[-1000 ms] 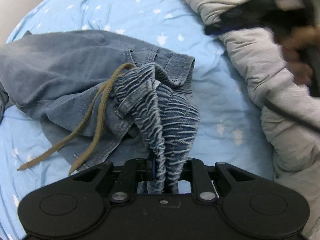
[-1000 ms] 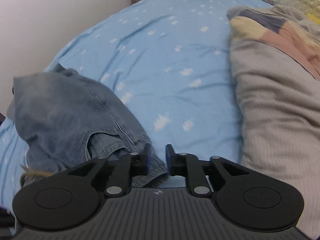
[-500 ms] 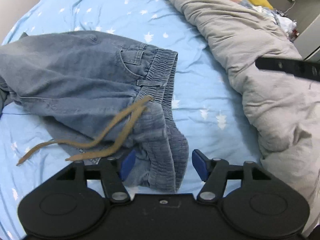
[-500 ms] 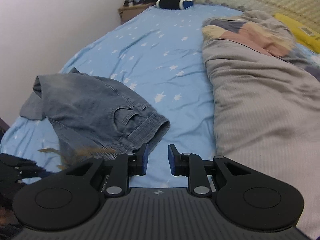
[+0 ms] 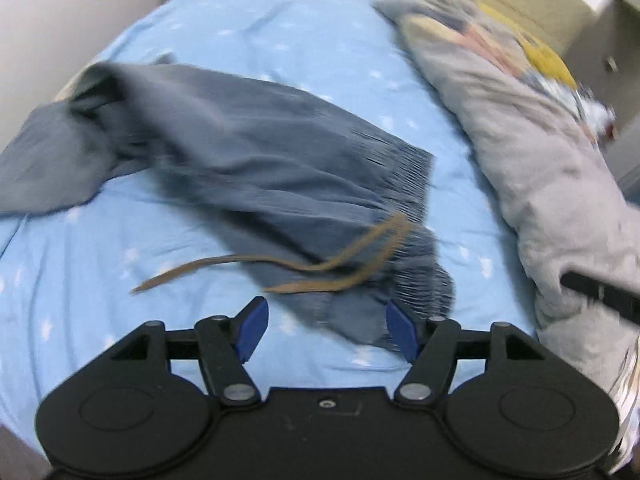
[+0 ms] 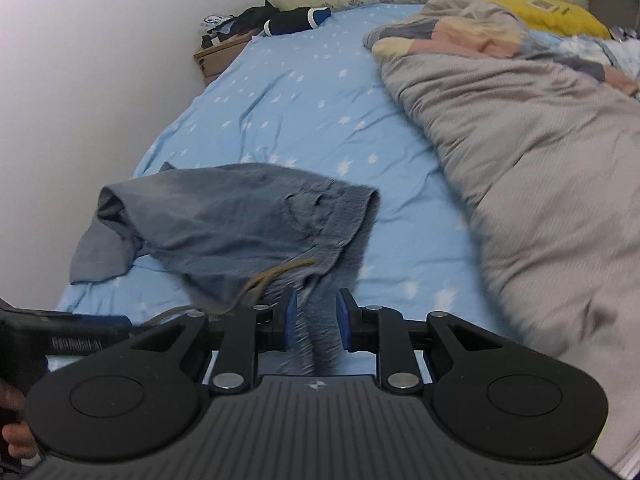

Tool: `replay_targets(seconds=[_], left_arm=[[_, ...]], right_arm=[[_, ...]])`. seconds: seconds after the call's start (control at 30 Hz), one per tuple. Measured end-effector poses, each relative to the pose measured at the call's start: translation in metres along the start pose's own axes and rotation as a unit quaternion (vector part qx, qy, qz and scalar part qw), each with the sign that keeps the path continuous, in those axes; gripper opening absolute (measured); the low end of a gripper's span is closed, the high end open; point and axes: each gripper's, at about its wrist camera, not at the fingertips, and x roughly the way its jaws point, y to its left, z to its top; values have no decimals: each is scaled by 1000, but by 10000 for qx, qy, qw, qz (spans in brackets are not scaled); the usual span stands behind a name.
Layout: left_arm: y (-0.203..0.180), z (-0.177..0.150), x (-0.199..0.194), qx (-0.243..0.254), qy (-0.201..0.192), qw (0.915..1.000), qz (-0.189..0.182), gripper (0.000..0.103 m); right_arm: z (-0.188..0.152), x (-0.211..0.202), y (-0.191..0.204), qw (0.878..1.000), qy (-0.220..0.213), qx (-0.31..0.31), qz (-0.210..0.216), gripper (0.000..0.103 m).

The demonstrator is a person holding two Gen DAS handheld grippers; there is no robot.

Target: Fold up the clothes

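Right gripper (image 6: pixel 313 316) pinches denim shorts (image 6: pixel 224 220) (left gripper (image 5: pixel 326 330) spread wide).

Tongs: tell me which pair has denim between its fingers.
The right tongs: the denim trousers' waistband runs between them. The left tongs gape wide, gripping nothing.

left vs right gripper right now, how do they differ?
The left gripper has its jaws spread wide and grips nothing; the right gripper has its jaws close together with the denim shorts' waistband between them. Both have blue pads and sit at the waistband end.
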Motion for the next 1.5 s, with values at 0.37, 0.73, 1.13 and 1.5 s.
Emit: replay_targets(seconds=[0.37,0.73,1.13,1.5], left_arm=[[176,-19,-50,-1367,-120,9902,-266,62],[308,-31,-60,-2558,27,9667,95,62],[349,-21,-66,-3458,71,9356,706,63],[359,10,-46,-4455,-78,8941,461,68]], right_arm=[[-56,2,78,9835,164,1768,-342,23],[-103,36,93,9210,316,3832,-629,42],[-70,127,92,9067,742,4150,139,45],[-47,165,101,9000,1244,4161,386,50]])
